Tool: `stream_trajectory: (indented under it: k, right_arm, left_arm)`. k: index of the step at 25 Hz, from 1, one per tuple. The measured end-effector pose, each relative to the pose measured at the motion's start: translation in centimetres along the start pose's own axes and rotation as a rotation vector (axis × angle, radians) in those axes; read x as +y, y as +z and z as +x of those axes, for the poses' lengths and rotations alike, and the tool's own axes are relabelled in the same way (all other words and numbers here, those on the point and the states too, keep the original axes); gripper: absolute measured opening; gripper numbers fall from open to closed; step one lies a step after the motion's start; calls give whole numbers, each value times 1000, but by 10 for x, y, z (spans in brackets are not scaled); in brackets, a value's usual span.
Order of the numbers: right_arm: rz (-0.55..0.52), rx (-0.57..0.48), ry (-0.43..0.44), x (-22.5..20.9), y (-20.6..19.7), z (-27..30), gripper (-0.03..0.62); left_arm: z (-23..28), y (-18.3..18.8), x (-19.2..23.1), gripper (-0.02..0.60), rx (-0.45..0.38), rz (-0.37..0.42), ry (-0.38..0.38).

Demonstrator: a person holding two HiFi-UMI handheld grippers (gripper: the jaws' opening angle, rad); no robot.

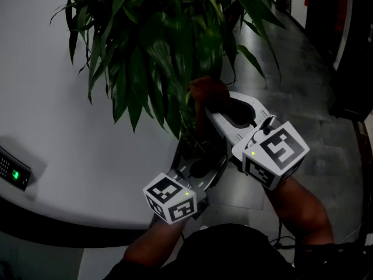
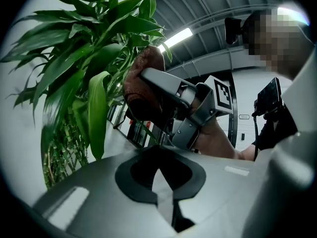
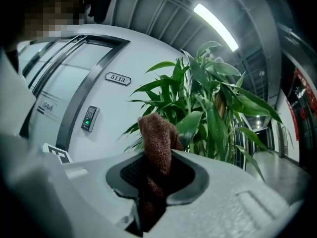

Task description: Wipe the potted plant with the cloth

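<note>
Closest to us, two forearms come up from the bottom of the head view, each behind a marker cube. The left gripper (image 2: 159, 185) sits low, just under the foliage, with its jaws pressed together and nothing caught in them. Right beside it and a touch higher is the right gripper (image 3: 153, 182), and there's the cloth (image 3: 157, 138): a reddish-brown knitted rag clamped tight between the jaws, its free end bunched up and poking out past the tips. From the left gripper view that bundle is right in against the leaves, at the edge of the greenery. And what a spread of greenery: the potted plant (image 1: 157, 51) fills the top of the head view with long, pointed, dark green leaves fanning out over both tools, thin stems running down behind them. The pot itself I can't make out. Behind the plant curves a plain white wall (image 1: 52, 98) carrying a small keypad (image 1: 14, 171) with a green light. Off to the right runs a grey tiled floor (image 1: 303, 74), and overhead glows a strip light (image 3: 215, 26)
</note>
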State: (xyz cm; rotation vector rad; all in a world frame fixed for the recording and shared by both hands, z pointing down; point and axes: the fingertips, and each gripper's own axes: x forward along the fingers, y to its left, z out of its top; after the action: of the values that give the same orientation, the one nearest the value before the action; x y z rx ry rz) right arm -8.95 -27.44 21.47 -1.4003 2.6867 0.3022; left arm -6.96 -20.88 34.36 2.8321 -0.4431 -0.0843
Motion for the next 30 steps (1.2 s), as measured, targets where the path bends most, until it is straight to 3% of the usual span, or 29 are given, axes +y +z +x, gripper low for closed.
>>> stream_trajectory:
  k: [7,20,26,30]
  right_arm:
    - [1,27,5,5,-16,-7,71]
    - [115,82,16,14,-48,-24,71]
    - [140,102,33,23,-60,-33,71]
    - [118,122,53,30,-64,-39,71]
  left_arm:
    - [-2,-1,5,17,1,-10,14]
    - [-6,0,12,17,8,19,45]
    - [-11,-2,18,17,30,116,101]
    - [-13,0,21,17,26,126,116]
